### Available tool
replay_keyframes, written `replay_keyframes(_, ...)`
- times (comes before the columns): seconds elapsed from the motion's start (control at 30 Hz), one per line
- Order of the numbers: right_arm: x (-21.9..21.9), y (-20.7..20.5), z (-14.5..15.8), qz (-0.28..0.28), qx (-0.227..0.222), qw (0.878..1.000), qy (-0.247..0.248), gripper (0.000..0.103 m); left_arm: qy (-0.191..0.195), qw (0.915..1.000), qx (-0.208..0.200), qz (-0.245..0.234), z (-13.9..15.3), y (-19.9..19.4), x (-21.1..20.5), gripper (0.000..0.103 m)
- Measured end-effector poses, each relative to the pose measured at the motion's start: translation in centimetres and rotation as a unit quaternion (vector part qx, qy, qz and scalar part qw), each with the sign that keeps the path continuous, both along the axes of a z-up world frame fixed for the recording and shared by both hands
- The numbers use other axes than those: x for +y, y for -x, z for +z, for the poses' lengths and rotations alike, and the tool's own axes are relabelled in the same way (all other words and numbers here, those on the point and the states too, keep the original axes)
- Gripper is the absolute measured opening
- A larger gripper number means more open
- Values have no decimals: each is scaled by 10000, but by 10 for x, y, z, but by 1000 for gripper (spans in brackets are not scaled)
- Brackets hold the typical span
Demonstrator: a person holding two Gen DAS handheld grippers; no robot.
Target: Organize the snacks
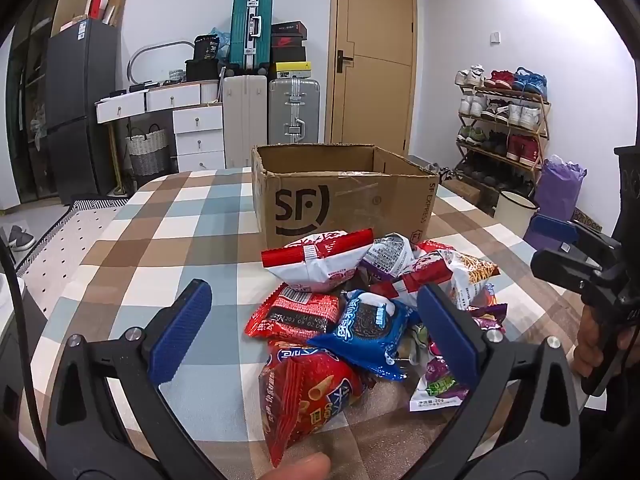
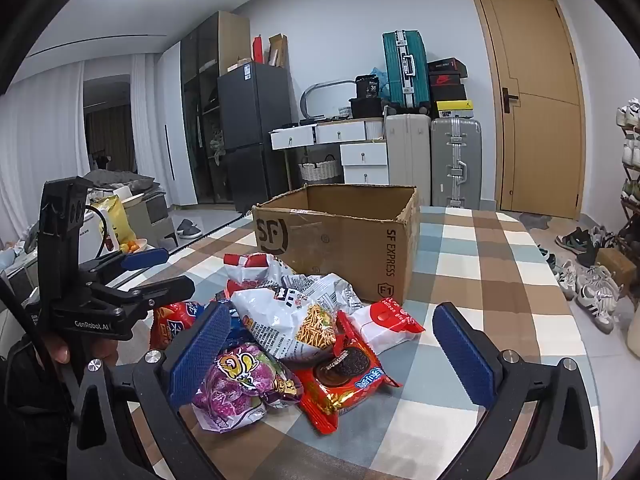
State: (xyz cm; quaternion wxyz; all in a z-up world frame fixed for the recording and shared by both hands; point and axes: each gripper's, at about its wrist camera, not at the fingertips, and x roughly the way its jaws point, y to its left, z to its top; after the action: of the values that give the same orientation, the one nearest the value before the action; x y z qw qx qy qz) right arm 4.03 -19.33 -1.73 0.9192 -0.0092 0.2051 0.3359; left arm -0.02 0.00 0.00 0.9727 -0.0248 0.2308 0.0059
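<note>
Left gripper (image 1: 316,332) spread wide, empty, tipped down over the near edge of the snack pile (image 1: 360,320). Right gripper (image 2: 332,356) likewise released, nothing between the pads, poised above a red cookie packet (image 2: 344,380) and a purple candy bag (image 2: 244,380). Probably lined up for a first pick. Just behind the heap, an open cardboard box (image 1: 344,196), seemingly the destination, standing ready. Underneath, a checked tablecloth (image 1: 160,232). Farther back, suitcases (image 1: 272,112), white drawers (image 1: 198,128), a shoe rack (image 1: 504,120), a wooden door (image 1: 376,56).
</note>
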Motion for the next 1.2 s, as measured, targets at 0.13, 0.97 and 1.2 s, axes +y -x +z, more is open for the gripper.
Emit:
replay_keyframes(0.13,0,0,0,-5,-16,10000,15,103,-9,10000,-3,0,0,0,0,102)
replay_keyframes(0.97,-1,0,0,-3,3,10000,18,103,-30,10000,18,1,0,0,0,102)
replay_keyframes(1.2,-1,0,0,-5,2,10000,19,103,-29,10000,15,1,0,0,0,102)
